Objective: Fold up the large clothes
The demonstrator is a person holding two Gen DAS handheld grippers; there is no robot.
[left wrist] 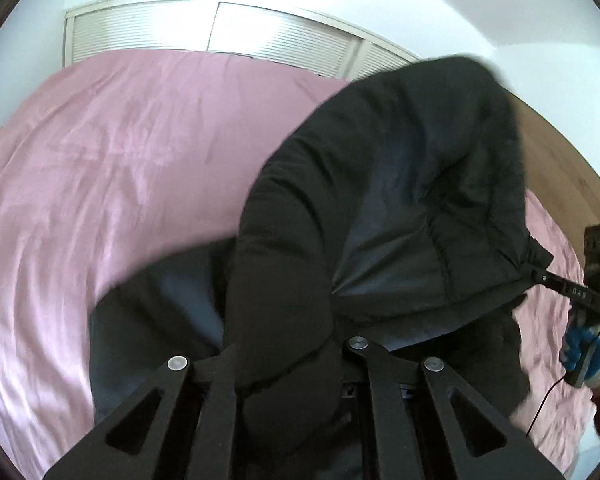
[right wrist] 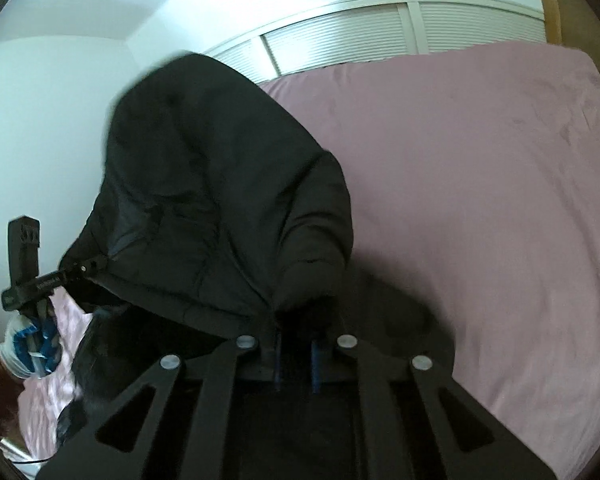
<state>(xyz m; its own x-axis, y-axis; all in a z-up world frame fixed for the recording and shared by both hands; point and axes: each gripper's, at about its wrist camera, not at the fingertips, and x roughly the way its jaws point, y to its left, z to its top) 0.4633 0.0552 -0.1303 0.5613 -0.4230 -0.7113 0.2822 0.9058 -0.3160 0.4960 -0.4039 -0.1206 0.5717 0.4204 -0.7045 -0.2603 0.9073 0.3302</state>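
A black puffer jacket (left wrist: 400,184) with a dark grey lining is held up above a pink bed (left wrist: 120,168). My left gripper (left wrist: 288,364) is shut on a fold of the jacket; its fingertips are buried in the fabric. My right gripper (left wrist: 540,276) shows at the far right of the left wrist view, clamped on the jacket's hem. In the right wrist view the jacket (right wrist: 220,200) rises up and to the left, my right gripper (right wrist: 296,332) is shut on its edge, and my left gripper (right wrist: 88,270) is clamped on the far corner at the left.
The pink bedspread (right wrist: 480,200) covers the bed. White louvred closet doors (right wrist: 380,36) stand behind it. A gloved hand (right wrist: 24,344) holds the left gripper. A wooden floor (left wrist: 560,168) lies right of the bed.
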